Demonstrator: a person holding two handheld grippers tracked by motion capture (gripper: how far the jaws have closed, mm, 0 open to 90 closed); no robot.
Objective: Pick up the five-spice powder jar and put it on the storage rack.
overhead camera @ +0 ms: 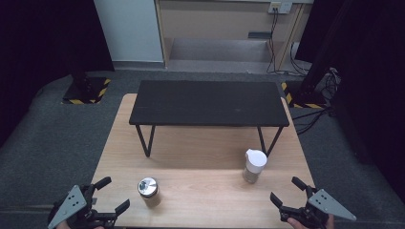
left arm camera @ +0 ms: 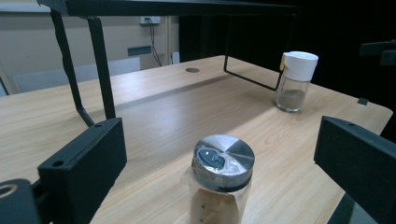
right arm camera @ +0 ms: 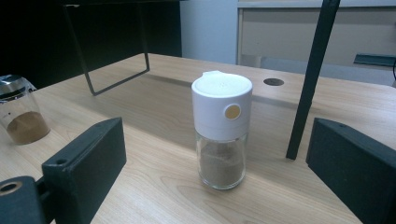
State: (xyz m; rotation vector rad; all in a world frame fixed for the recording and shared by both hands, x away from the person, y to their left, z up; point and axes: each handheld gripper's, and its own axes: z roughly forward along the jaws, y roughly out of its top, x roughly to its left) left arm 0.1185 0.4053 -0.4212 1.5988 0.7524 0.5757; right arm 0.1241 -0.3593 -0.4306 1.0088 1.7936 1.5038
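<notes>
Two jars stand on the wooden bench. One is the jar with the shiny metal lid, with brown powder inside. It stands near the front edge, on the left side. The other is the jar with the white cap, also with brown powder at the bottom. It stands on the right side, a bit farther back. The two jars are well apart.

There are two grippers, one in each hand, both low at the front edge. The left gripper has its jaws spread wide. In the left gripper view the metal-lid jar sits just in front of the gap between the jaws, and the jaws do not touch it. The right gripper has its jaws spread wide too. In the right gripper view the white-cap jar stands ahead of the jaws, in line with the gap, not touched.

One small black table stands on the bench behind the jars. It has thin black legs. One leg stands just beside the white-cap jar, a little behind it. Nothing stands between each gripper and its jar.

The bench has one small round hole in its top, seen beyond the white-cap jar.
</notes>
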